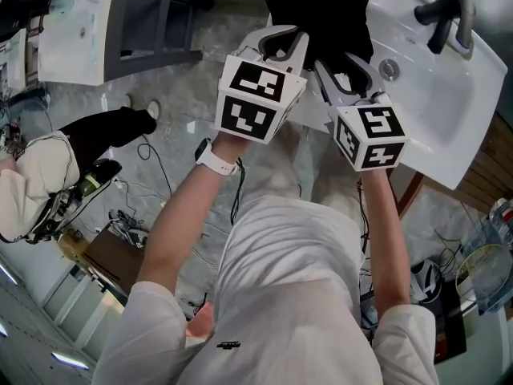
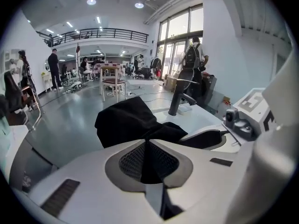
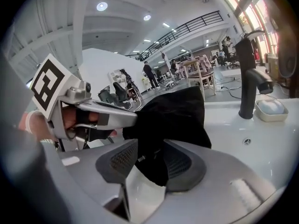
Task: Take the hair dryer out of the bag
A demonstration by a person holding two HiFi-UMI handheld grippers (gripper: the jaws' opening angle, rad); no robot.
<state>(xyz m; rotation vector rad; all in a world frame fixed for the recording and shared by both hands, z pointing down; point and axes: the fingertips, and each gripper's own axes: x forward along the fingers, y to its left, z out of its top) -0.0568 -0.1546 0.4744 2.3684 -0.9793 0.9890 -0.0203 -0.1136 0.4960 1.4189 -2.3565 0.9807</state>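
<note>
Grippers, two, hand-held, white plastic, each carrying a cube of black-and-white square markers, are held side by side at the near rim of a white rectangular basin that fills the head view from 12 to 3 o'clock. Of the pair, the left gripper sits at 12 o'clock of the head view with its jaws together, clamped on a fold of the black soft fabric bag. Its own view shows the dark ribbed pads meeting with a wedge of black cloth pinched between them. Just beside it, toward 1 o'clock, the right gripper has its jaws standing apart. A hanging lobe of the same bag lies between the pads, and neither pad visibly presses on it. The bag, crumpled, lies at 12 o'clock beyond both sets of jaw tips, at the basin's left edge; whether it rests on the rim or hangs from the grip cannot be told. The hair dryer is not visible in any view; whether it is inside the bag cannot be told. A black curved metal faucet stands upright on the basin deck at 1 to 2 o'clock, well apart from the bag. A small pale dish sits at the faucet's foot, at 3 o'clock in the right gripper view. A white wristwatch is on the person's left wrist, at 7 o'clock of the left marker cube.
</note>
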